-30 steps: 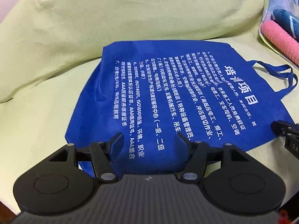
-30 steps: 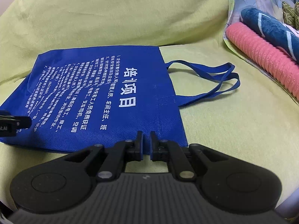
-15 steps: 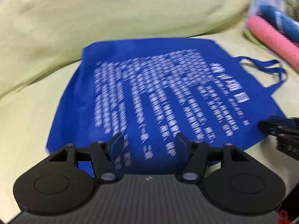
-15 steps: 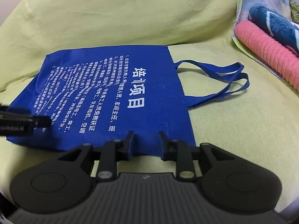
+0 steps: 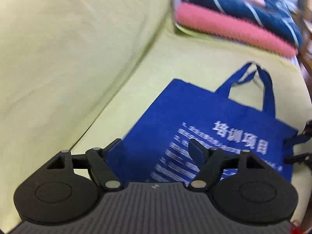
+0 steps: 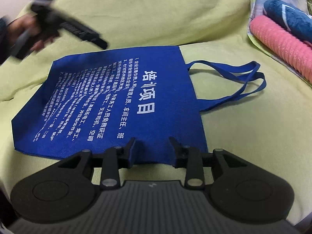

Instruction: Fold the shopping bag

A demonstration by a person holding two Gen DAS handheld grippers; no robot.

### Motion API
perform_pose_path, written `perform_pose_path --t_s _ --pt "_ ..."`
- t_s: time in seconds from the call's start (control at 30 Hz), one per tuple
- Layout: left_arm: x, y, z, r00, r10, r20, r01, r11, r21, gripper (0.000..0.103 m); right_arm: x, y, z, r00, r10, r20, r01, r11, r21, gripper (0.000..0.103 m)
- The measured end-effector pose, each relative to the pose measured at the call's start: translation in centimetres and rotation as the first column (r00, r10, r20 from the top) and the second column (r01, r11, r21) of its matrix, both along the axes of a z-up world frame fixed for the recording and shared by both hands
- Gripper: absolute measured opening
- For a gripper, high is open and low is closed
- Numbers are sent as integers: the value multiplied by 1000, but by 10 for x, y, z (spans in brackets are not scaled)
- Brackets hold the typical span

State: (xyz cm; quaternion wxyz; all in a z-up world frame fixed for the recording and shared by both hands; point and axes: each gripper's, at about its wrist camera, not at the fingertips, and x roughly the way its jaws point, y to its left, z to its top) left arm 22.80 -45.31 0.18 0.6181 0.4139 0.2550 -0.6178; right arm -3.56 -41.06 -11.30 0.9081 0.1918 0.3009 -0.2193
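Since no fold has begun, the bag (image 6: 117,101) lies flat on the cushion (image 6: 253,136), just ahead of the right tongs (image 6: 152,142); left tongs (image 5: 156,148) over its far end, both spread, likely to pinch edges.

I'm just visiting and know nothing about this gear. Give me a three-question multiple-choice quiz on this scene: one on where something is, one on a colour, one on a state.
1. Where do the bag handles lie in the right wrist view?
A. right of the bag
B. left of the bag
C. under the bag

2. What colour is the shopping bag?
A. red
B. blue
C. black

3. How does the right hand-held gripper stand?
A. shut on the bag
B. shut on nothing
C. open

Key: 1 A, the loops stretch out from its right edge. 2 B, blue cloth with white print. 3 C, its fingers stand apart at the near edge.
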Motion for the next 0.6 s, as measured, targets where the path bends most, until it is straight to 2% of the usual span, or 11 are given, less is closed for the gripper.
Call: perform_pose_path --t_s 0.1,0.2,0.27,0.37,0.47,0.5,0.53,0.6 --pt "27 -44 -14 994 -45 -102 55 994 94 76 2 -3 1 1000 22 5 -22 1000 18 39" --pt "50 -74 -38 974 -62 -218 105 976 192 77 2 -9 2 999 35 22 -36 998 48 41" --pt "67 -83 -54 951 -30 -308 107 966 236 77 2 -13 2 999 41 33 -44 997 68 41" --pt "87 -89 -74 902 26 -431 104 956 275 73 1 -19 2 998 41 50 -46 994 100 41" --pt "87 -85 -80 875 8 -484 134 957 258 52 1 -22 1 998 35 61 -42 992 121 41" --pt "84 -82 -79 869 -10 -495 150 958 244 28 1 -21 1 998 35 60 -42 992 118 41" --pt "80 -79 -75 871 -25 -490 157 961 229 10 1 -20 2 998 38 57 -44 993 110 41" --pt "69 -73 -62 893 -55 -447 157 968 194 8 2 -19 1 998 39 51 -43 994 99 41"
